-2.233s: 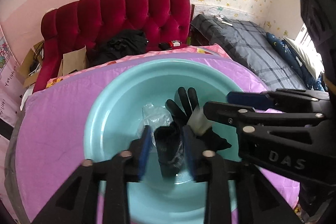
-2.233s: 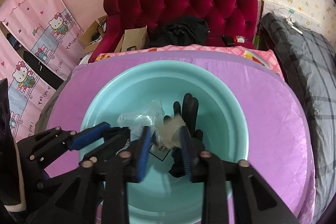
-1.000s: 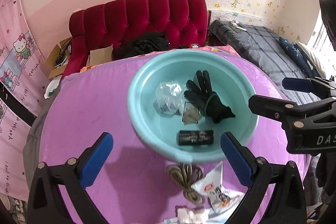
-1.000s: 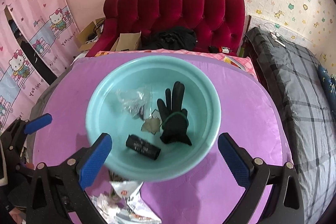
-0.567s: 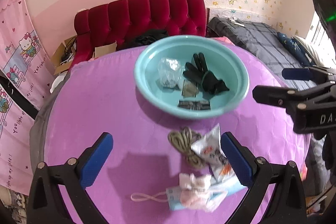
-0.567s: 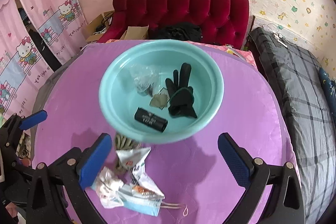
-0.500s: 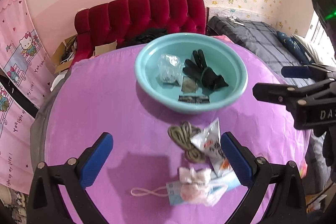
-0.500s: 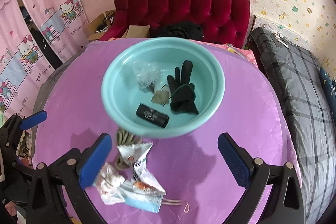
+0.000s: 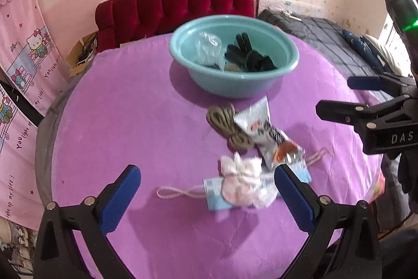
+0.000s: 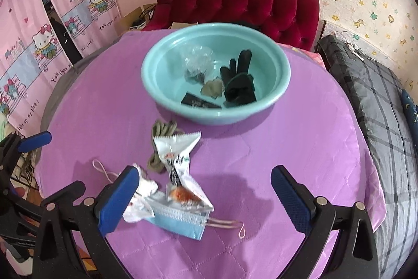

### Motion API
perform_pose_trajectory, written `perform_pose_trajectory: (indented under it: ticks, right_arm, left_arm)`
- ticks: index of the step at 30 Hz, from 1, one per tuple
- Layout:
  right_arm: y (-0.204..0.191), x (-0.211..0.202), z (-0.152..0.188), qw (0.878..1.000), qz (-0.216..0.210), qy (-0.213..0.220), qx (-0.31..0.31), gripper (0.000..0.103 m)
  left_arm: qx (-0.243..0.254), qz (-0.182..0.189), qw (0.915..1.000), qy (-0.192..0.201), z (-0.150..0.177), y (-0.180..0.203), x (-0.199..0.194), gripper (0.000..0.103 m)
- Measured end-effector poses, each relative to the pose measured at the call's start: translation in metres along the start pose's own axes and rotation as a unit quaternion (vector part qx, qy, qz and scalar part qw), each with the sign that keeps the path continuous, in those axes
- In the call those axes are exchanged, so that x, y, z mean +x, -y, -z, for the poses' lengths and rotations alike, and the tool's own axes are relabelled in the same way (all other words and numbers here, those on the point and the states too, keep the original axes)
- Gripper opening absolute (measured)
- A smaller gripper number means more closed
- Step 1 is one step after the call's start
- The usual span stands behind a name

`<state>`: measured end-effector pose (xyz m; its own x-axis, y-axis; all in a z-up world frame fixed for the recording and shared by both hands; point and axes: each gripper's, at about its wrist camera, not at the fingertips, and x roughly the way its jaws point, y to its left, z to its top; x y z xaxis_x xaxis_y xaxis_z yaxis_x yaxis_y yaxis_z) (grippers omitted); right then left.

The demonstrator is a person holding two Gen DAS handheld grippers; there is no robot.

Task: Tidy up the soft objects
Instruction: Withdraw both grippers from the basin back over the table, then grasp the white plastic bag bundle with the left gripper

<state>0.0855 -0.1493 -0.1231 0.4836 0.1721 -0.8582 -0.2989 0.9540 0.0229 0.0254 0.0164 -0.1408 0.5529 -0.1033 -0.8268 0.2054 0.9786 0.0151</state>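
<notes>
A teal basin (image 9: 287, 62) (image 10: 284, 80) stands at the far side of the purple table. In it lie a black glove (image 10: 239, 80) (image 9: 248, 56), a clear plastic bag (image 10: 196, 59) (image 9: 209, 49), a black packet (image 10: 198, 103) and a small tan piece (image 10: 212, 88). Nearer lie a coiled olive cord (image 9: 230, 127) (image 10: 162, 137), a white snack packet (image 9: 263, 132) (image 10: 177, 164), a crumpled white bag (image 9: 245, 182) (image 10: 141, 198) and a blue face mask (image 10: 180, 221) (image 9: 216, 195). My left gripper (image 9: 206, 198) and right gripper (image 10: 203, 195) both stand open and hold nothing, above this pile.
A red tufted sofa (image 10: 235, 1) sits behind the table, with cardboard boxes to its left. A grey plaid bed (image 10: 378, 101) runs along the right. Pink cartoon curtains (image 10: 39, 43) hang on the left. The purple cloth (image 10: 300, 153) is bare to the right of the pile.
Both grippers let go of items in the basin, opened wide and pulled back and up. The pile near the table's front has come into view.
</notes>
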Motion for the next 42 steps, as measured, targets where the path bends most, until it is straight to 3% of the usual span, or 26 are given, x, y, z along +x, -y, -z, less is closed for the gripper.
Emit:
perform_pose_trajectory:
  ticks: [8,15,42]
  right_arm:
    - [0.004,0.021,0.034,1.000,-0.003,-0.028,0.010,0.103]
    - [0.009,0.035,0.048,0.999,-0.008,-0.049,0.016,0.103]
    - [0.030,0.046,0.059,0.995,0.017,-0.083,0.048,0.103]
  left_arm:
    - [-0.017,0.012,0.9992,-0.033,0.033,0.003,0.016,0.103]
    - [-0.018,0.017,0.9987,-0.044,0.041,0.006,0.019,0.103]
    - [0.011,0.073,0.9930,-0.093,0.020,0.031,0.084,0.103]
